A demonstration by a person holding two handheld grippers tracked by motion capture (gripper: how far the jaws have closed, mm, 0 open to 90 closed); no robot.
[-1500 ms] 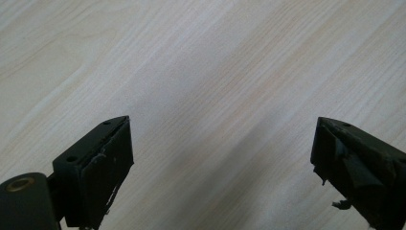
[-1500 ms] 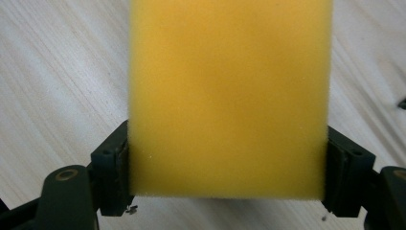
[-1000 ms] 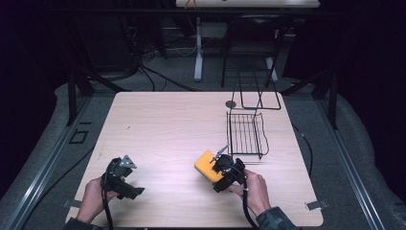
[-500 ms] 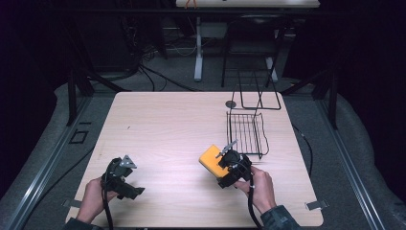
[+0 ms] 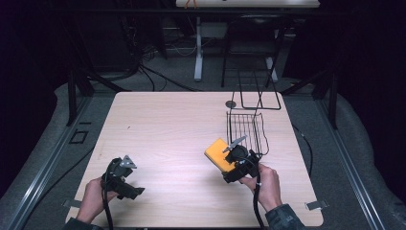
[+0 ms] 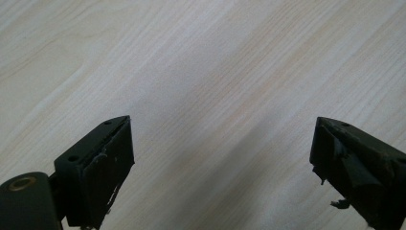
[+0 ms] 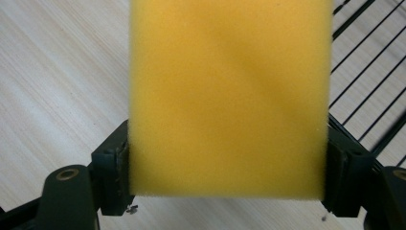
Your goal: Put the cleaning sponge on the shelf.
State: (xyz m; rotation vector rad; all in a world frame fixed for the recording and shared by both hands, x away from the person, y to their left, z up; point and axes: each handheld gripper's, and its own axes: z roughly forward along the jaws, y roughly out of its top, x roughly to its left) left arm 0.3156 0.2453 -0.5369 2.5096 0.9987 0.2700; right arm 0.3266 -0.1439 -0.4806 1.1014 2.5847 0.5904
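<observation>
While dark around it, pale wood table (image 5: 163, 134): right tool (image 5: 229, 162) clamping yellow sponge (image 5: 218, 153), left tool (image 5: 125, 184) agape, empty.

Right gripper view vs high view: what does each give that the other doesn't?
Right gripper view alone: both jaws pressed against the sides of the yellow sponge. High view alone: the left gripper over bare table, and the whole wire rack. Shared: the sponge in the right gripper, with the rack beside it.
</observation>
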